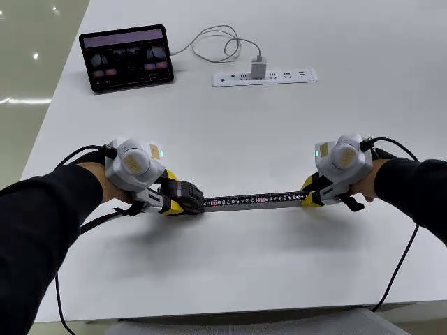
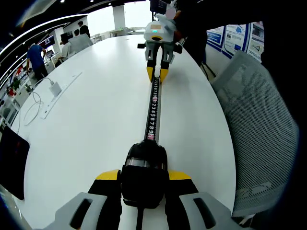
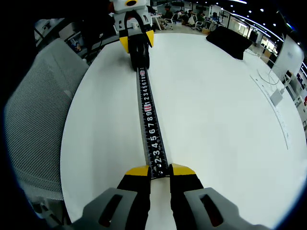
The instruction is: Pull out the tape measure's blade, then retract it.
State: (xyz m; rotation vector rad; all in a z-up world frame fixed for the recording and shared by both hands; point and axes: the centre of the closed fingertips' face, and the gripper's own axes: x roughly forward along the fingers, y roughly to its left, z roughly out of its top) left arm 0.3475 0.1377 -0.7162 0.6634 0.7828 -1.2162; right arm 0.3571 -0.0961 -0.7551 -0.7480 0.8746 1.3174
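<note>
A black tape measure case (image 1: 185, 197) (image 2: 144, 170) lies on the white table, with my left gripper (image 1: 170, 202) (image 2: 144, 175) shut on it. Its dark numbered blade (image 1: 251, 201) (image 2: 152, 110) (image 3: 149, 124) runs out flat across the table to the right. My right gripper (image 1: 309, 197) (image 3: 159, 171) is shut on the blade's end. In the left gripper view the right gripper (image 2: 157, 74) stands at the blade's far end; in the right gripper view the left gripper (image 3: 136, 40) holds the case (image 3: 139, 57) far off.
A tablet (image 1: 126, 57) stands at the back left. A white power strip (image 1: 265, 76) with a charger and coiled cable (image 1: 223, 43) lies behind the middle. A mesh chair (image 2: 254, 134) sits at the table's near edge. People stand in the background of the left gripper view.
</note>
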